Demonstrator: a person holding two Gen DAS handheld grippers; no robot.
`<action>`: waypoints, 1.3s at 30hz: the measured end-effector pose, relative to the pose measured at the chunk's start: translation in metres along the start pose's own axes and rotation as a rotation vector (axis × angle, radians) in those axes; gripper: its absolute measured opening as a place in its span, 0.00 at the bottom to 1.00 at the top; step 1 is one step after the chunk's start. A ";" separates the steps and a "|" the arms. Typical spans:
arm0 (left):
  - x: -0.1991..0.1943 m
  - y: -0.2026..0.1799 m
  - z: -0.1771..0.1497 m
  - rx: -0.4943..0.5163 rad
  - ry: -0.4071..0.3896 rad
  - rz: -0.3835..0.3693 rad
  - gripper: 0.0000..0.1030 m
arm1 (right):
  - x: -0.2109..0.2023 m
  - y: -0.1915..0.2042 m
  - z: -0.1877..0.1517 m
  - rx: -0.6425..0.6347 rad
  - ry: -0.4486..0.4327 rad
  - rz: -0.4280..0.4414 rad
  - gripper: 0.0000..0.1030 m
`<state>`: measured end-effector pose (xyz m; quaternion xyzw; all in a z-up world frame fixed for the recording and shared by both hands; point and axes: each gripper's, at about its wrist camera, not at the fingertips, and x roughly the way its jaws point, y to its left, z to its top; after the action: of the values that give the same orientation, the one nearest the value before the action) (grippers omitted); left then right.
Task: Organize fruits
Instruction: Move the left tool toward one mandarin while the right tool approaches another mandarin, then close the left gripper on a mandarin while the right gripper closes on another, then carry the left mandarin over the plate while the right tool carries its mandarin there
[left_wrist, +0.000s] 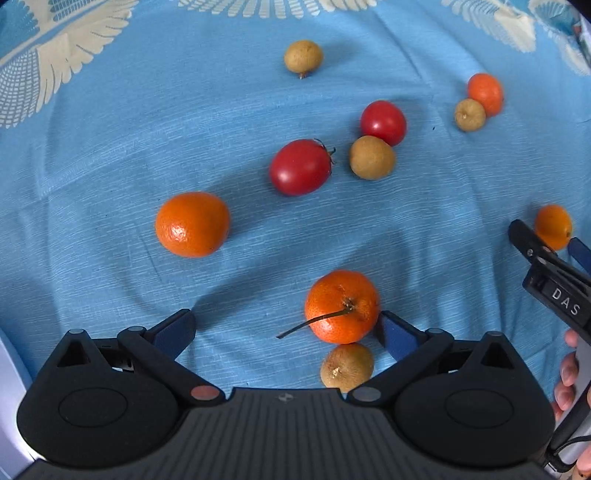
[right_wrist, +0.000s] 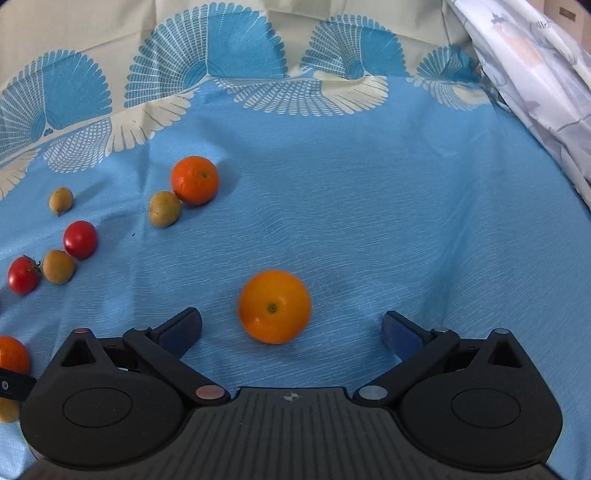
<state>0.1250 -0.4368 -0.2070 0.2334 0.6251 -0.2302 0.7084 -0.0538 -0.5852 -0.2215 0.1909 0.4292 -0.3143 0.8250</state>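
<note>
Fruits lie loose on a blue cloth (left_wrist: 110, 155). My left gripper (left_wrist: 286, 328) is open; a stemmed orange (left_wrist: 341, 305) sits just ahead, close to its right finger (left_wrist: 397, 334), with a brown longan (left_wrist: 347, 365) below it. Further off lie another orange (left_wrist: 192, 224), two red tomatoes (left_wrist: 300, 167) (left_wrist: 383, 122) and several longans. My right gripper (right_wrist: 291, 328) is open, with an orange (right_wrist: 274, 306) between its fingers, not gripped; that gripper also shows in the left wrist view (left_wrist: 546, 247) around the same orange (left_wrist: 553, 227).
An orange with a longan (right_wrist: 194, 180) lies at the far left in the right wrist view, tomatoes and longans (right_wrist: 59, 266) further left. A folded pale patterned cloth (right_wrist: 535, 81) lies at the right. The blue cloth has a fan-patterned border (right_wrist: 258, 66) at the back.
</note>
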 end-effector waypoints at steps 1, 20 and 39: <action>0.000 -0.001 0.003 -0.007 0.021 0.009 1.00 | 0.000 -0.001 0.001 -0.004 0.003 0.000 0.99; -0.035 0.030 -0.002 -0.087 -0.054 -0.119 0.55 | -0.032 -0.013 0.001 0.077 0.006 0.002 0.38; -0.061 0.032 -0.022 -0.118 -0.099 -0.087 0.38 | -0.057 -0.009 0.000 0.120 -0.029 0.079 0.38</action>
<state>0.1212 -0.3962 -0.1472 0.1522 0.6115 -0.2345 0.7402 -0.0850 -0.5713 -0.1745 0.2521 0.3899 -0.3092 0.8299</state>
